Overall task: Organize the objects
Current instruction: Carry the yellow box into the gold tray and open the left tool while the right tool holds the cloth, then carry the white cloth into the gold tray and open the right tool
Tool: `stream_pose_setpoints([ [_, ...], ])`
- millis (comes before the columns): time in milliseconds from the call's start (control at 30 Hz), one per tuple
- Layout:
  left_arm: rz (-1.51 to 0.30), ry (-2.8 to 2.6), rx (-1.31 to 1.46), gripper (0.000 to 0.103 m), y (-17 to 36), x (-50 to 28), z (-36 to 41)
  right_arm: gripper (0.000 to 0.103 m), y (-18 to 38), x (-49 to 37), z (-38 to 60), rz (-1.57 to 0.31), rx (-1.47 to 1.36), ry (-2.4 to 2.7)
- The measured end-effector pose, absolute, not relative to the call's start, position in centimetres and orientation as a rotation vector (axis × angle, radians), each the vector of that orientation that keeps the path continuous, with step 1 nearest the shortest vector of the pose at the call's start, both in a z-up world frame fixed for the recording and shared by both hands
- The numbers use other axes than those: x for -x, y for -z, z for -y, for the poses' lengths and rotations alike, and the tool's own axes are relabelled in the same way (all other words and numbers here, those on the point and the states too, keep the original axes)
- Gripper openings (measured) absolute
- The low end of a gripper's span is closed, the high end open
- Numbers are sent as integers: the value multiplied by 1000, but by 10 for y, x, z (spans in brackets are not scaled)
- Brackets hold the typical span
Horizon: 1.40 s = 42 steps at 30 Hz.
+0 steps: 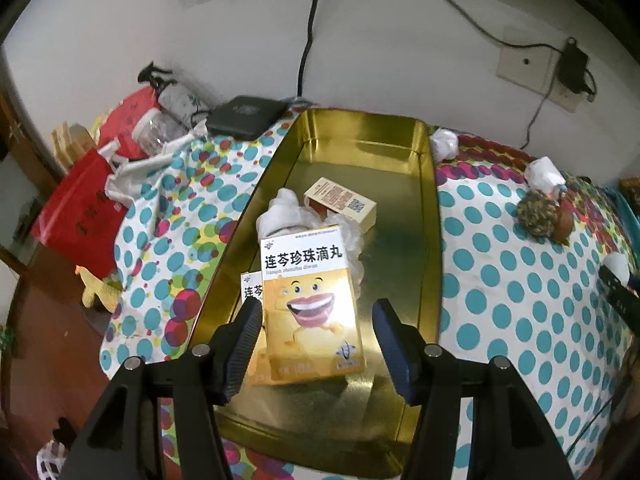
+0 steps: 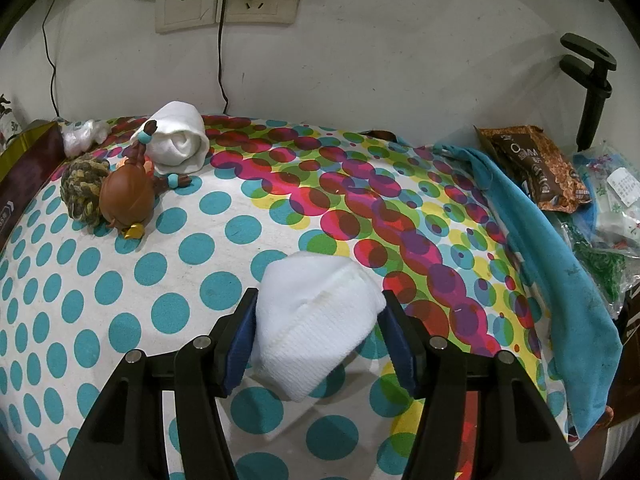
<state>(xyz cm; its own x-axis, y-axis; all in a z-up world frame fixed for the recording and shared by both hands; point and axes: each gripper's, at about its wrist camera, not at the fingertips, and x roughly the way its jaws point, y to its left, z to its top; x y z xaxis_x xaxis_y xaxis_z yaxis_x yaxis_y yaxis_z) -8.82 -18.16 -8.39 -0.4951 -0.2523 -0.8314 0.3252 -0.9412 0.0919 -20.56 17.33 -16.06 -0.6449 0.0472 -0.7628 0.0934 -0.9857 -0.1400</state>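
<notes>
Blue-padded, the right gripper (image 2: pixel 318 332) clamps a folded white cloth (image 2: pixel 316 320) just above the dotted tablecloth (image 2: pixel 120 280). Soft fabric could sag free — the hold looks shallow. Over the gold tin (image 1: pixel 428 216), the left gripper (image 1: pixel 318 336) spreads wide around a yellow medicine box (image 1: pixel 312 304) — a careless closing could tip it.

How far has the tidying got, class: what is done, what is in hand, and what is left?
Done: two yellow boxes, a small carton and some plastic wrap lie in the gold tin. In hand: the right gripper straddles a white cloth; the left gripper is open beside the front box. Left: the doll, rolled towel and wad remain on the dotted cover.
</notes>
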Motion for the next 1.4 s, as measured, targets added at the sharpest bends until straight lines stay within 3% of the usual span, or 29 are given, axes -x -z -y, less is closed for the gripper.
stream_pose_setpoints([
  [400,-87,2594,-1188,59,41,34,151,57,161,206,-171,-265,-1314,2818],
  [700,-191,2650,-1210,60,39,-7,138,55,160,205,-171,-278,-1315,2805],
  [900,-214,2613,-1188,60,47,-31,152,50,159,205,-170,-282,-1309,2806],
  [1233,-356,2511,-1145,60,63,-68,211,49,159,204,-165,-349,-1305,2828],
  [1400,-339,2424,-1110,60,73,-87,237,48,159,205,-168,-359,-1281,2832],
])
